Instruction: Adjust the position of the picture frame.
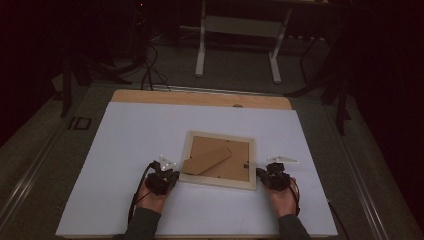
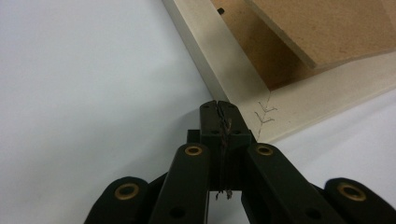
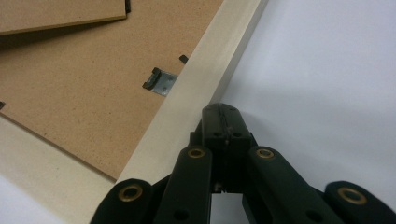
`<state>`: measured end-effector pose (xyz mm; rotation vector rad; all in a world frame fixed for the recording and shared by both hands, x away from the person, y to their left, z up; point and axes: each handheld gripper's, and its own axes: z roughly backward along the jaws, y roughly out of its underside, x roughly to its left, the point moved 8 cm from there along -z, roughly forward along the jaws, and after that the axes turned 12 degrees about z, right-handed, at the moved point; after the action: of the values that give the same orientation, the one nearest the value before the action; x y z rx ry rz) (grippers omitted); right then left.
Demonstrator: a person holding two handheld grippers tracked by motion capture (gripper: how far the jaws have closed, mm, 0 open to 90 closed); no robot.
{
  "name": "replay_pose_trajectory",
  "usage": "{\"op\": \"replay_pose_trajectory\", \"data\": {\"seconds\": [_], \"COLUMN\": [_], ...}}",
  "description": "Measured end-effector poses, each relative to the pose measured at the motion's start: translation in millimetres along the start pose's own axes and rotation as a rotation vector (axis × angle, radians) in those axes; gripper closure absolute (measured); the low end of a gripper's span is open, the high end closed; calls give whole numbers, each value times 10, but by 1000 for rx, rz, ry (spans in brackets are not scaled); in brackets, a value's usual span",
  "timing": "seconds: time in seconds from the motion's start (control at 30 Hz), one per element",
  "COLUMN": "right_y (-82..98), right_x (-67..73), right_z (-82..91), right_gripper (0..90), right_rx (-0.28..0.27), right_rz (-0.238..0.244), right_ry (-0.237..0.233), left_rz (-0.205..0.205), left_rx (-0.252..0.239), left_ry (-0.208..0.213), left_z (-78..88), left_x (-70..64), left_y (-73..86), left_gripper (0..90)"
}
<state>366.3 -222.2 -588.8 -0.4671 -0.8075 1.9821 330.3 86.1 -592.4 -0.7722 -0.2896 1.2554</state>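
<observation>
White sheeting covers the table (image 1: 130, 150), with a strip of bare wood along its far edge and a dim room behind. Near the middle of the near half lies a pale wooden picture frame (image 1: 218, 180), face down, its brown fibreboard backing (image 1: 235, 167) uppermost and a brown fold-out stand (image 1: 207, 159) resting on that backing. A small metal hanger clip (image 3: 161, 81) sits on the backing beside the frame's right rail. The left tool (image 1: 170, 177) lies at the frame's near left corner, its black jaws pressed together with nothing between them and their tips against the corner's edge. The right tool (image 1: 260, 173) lies at the frame's right rail, jaws likewise closed and empty, tips at the rail's outer side.
</observation>
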Motion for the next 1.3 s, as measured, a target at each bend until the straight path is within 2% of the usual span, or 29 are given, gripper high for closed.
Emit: {"op": "replay_pose_trajectory", "data": {"seconds": [0.23,0.33,0.5,0.63,0.8,1.3], "right_y": [-75,-104,-77,30,11,-102], "right_x": [54,117,171,256,288,348], "right_z": [-75,-103,-73,49,33,-92], "right_gripper": [900,900,900,900,900,900], "right_rx": [0,2,10,55,55,35], "right_rz": [11,29,37,48,57,62], "right_ry": [-3,-4,-28,-91,-69,-68], "left_rz": [14,30,37,27,32,57], "left_rx": [2,5,9,14,19,21], "left_ry": [-24,-39,-35,-30,-36,-63], "left_z": [24,40,53,75,103,147], "left_x": [78,142,166,161,186,286], "left_y": [-1,-7,-1,23,42,55], "left_gripper": [900,900,900,900,900,900]}}
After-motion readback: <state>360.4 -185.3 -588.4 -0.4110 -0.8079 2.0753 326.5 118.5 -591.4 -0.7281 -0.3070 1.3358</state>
